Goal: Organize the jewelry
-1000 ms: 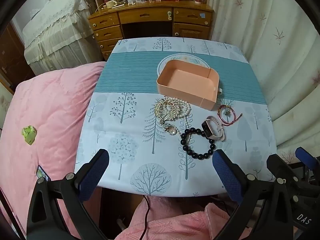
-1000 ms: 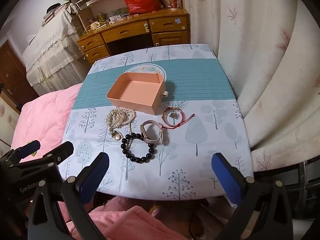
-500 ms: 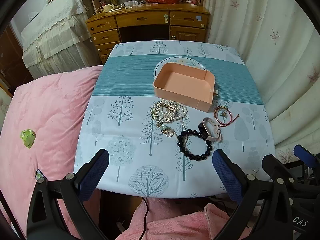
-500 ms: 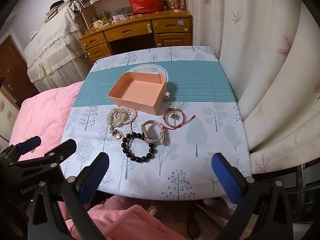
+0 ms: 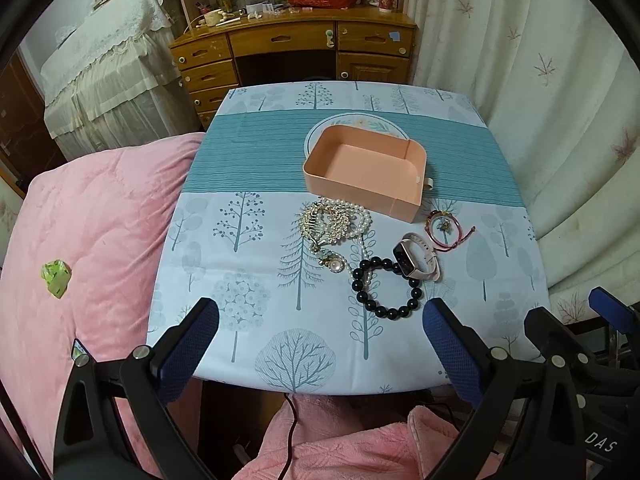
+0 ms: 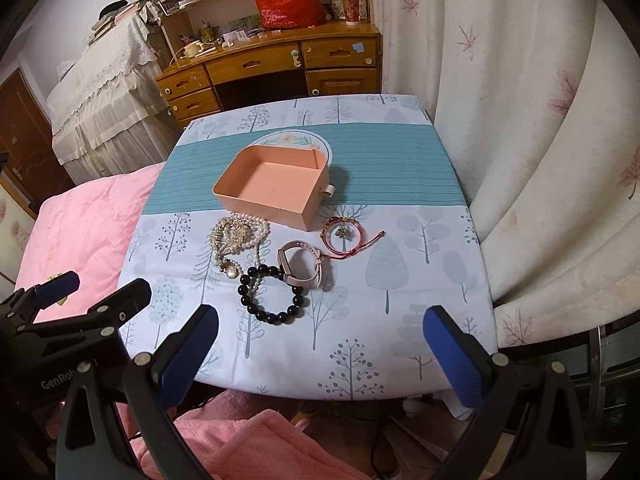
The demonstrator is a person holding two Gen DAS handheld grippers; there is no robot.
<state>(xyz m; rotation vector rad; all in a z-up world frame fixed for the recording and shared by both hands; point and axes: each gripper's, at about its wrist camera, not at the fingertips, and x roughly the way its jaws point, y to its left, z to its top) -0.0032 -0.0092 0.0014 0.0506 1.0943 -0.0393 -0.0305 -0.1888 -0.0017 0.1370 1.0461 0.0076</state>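
Observation:
An empty pink box (image 5: 362, 174) (image 6: 274, 184) sits mid-table. In front of it lie a pearl necklace with a gold piece (image 5: 334, 224) (image 6: 236, 236), a black bead bracelet (image 5: 384, 292) (image 6: 272, 296), a pink smart band (image 5: 416, 256) (image 6: 302, 262) and a red cord bracelet (image 5: 444, 230) (image 6: 344, 234). My left gripper (image 5: 320, 344) is open and empty, over the table's near edge. My right gripper (image 6: 320, 344) is open and empty, also at the near edge, to the right of the left one.
The table wears a tree-print cloth (image 5: 240, 240) (image 6: 420, 240). A pink quilt (image 5: 80, 240) lies to the left, curtains (image 6: 520, 140) hang on the right, and a wooden desk (image 5: 296, 48) stands behind. Pink fabric (image 6: 260, 448) lies below the grippers.
Both views have drawn back and risen slightly, so the table looks a little farther and more of the desk shows. The jewelry and box have not moved. Both grippers stay open.

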